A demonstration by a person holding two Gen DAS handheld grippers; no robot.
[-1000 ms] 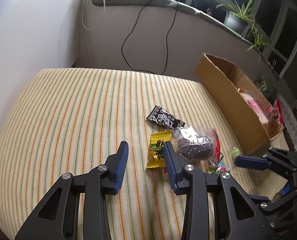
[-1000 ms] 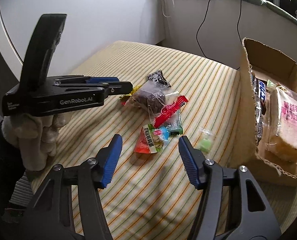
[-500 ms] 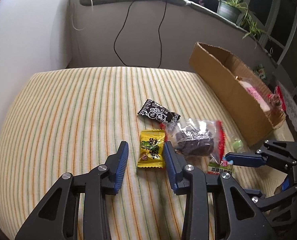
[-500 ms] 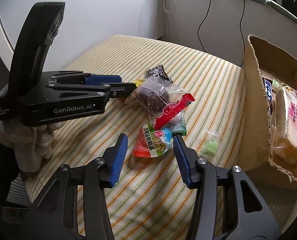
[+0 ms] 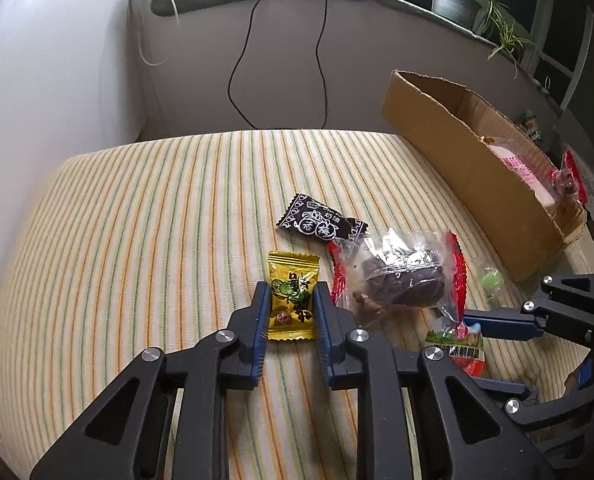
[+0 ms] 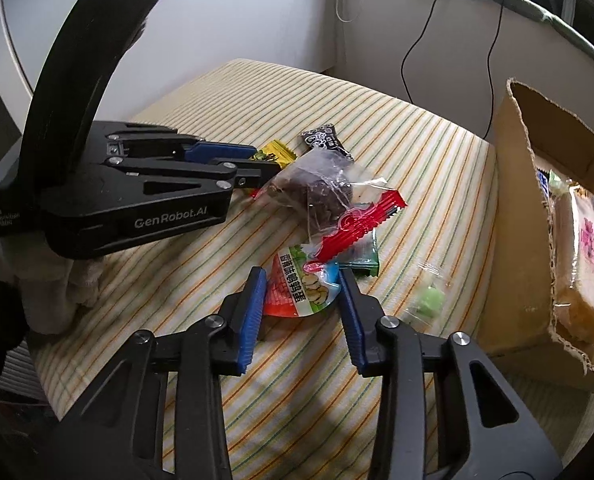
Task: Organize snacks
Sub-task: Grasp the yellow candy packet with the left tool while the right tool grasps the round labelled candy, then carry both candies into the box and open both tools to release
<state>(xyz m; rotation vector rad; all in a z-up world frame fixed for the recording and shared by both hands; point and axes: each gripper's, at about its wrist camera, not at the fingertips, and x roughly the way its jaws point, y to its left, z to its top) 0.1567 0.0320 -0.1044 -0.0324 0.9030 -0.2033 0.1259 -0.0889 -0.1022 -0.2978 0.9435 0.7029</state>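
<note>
My left gripper has its jaws close on both sides of a yellow candy packet lying on the striped cloth; the pads touch or nearly touch its edges. My right gripper is open around a red-and-green quail-egg packet, pads a little apart from it. A clear bag with a dark cake and a black candy wrapper lie beside them. A small green sweet lies near the cardboard box.
The cardboard box at the right holds wrapped bread and other snacks. A wall with hanging black cables stands behind the table. Potted plants sit on the ledge.
Both grippers moved forward and down onto the snacks. The left jaws narrowed around the yellow packet; the right jaws narrowed around the quail-egg packet.
</note>
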